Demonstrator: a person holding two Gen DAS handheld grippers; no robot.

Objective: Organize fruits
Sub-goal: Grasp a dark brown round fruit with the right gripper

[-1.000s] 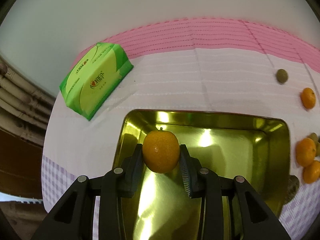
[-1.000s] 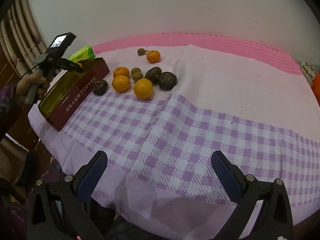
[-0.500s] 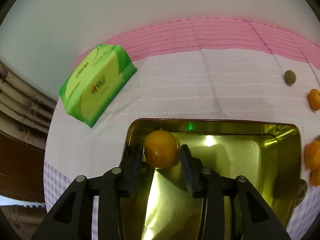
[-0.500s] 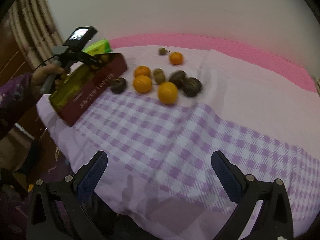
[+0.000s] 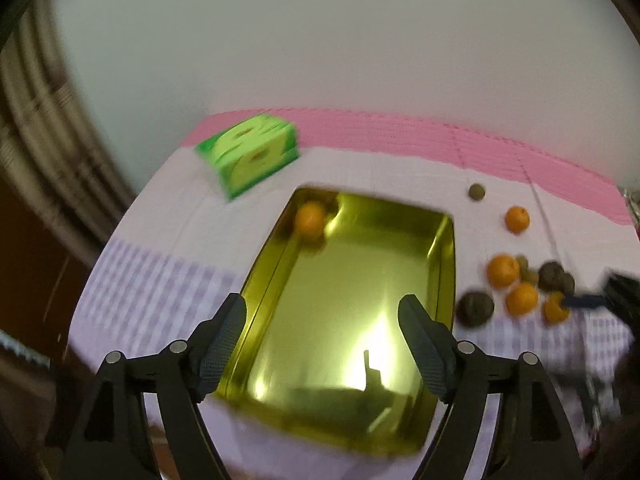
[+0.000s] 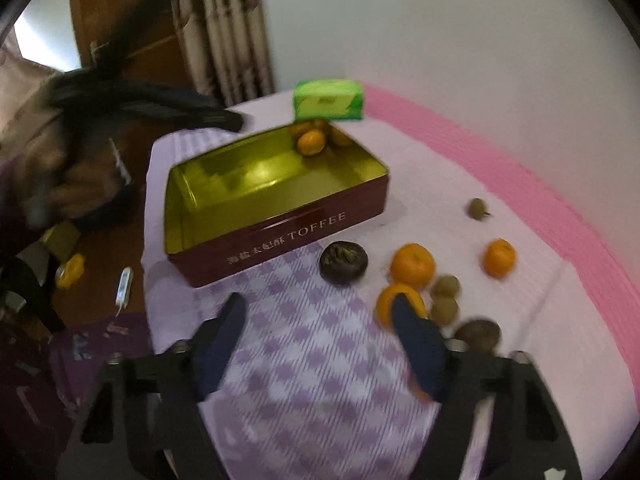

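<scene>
A red toffee tin [image 6: 280,236] with a gold inside [image 5: 344,300] holds one orange [image 5: 310,219] in its far corner, also in the right wrist view [image 6: 311,142]. My left gripper [image 5: 322,334] is open and empty, raised above the tin's near end. My right gripper [image 6: 318,332] is open and empty, low over the checked cloth beside loose fruit: oranges [image 6: 412,266] [image 6: 499,258] [image 6: 394,300], a dark round fruit [image 6: 343,262], small green-brown fruits [image 6: 444,310]. The same fruit shows right of the tin in the left wrist view [image 5: 520,298].
A green tissue pack [image 5: 252,154] lies beyond the tin, also in the right wrist view [image 6: 328,100]. A lone small fruit [image 6: 477,208] sits near the pink border. The table edge drops at left to a wooden surface with small items [image 6: 124,288]. Curtains [image 6: 228,28] hang behind.
My left gripper opened, left the orange in the tin's far corner and pulled back upward. My right gripper moved forward and down to the loose fruit by the tin.
</scene>
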